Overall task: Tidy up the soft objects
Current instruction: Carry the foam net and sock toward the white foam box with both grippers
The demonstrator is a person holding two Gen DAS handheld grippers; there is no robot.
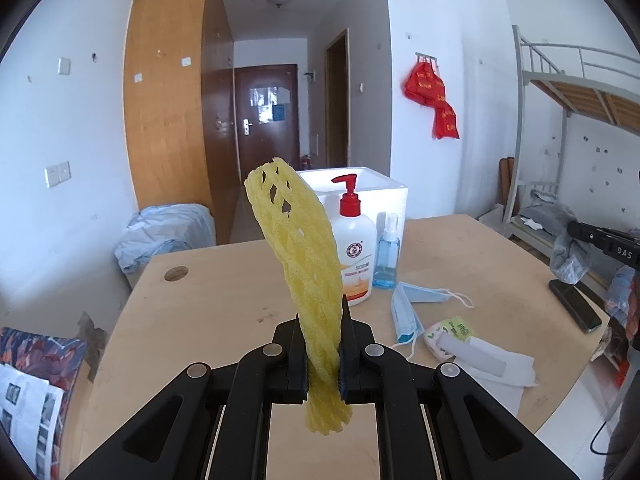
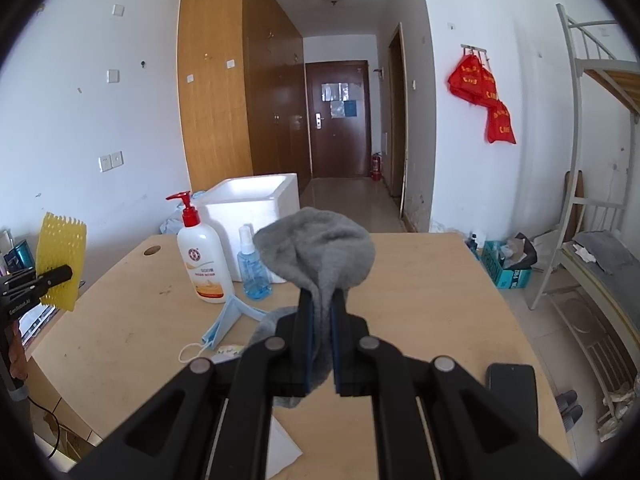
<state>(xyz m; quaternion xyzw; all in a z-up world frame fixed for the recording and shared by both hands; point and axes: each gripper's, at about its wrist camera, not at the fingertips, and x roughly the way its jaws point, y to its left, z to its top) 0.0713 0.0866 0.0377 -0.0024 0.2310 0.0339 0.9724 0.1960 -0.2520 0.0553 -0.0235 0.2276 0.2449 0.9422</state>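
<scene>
My left gripper (image 1: 323,312) is shut on a yellow foam net sleeve (image 1: 296,248) and holds it upright above the wooden table (image 1: 208,304). The sleeve also shows in the right wrist view (image 2: 60,256), at the far left, with the left gripper (image 2: 66,272) on it. My right gripper (image 2: 321,300) is shut on a grey sock (image 2: 320,252), held above the table (image 2: 420,288). The right gripper (image 1: 576,229) shows at the right edge of the left wrist view with grey cloth (image 1: 568,252) hanging from it. A white foam box (image 1: 360,188) stands open at the table's far edge.
A soap pump bottle (image 1: 354,256) and a blue spray bottle (image 1: 387,256) stand before the box. A blue face mask (image 1: 408,308), a tissue pack (image 1: 450,332) and white paper (image 1: 496,372) lie on the table. A black phone (image 2: 512,380) lies near the right edge.
</scene>
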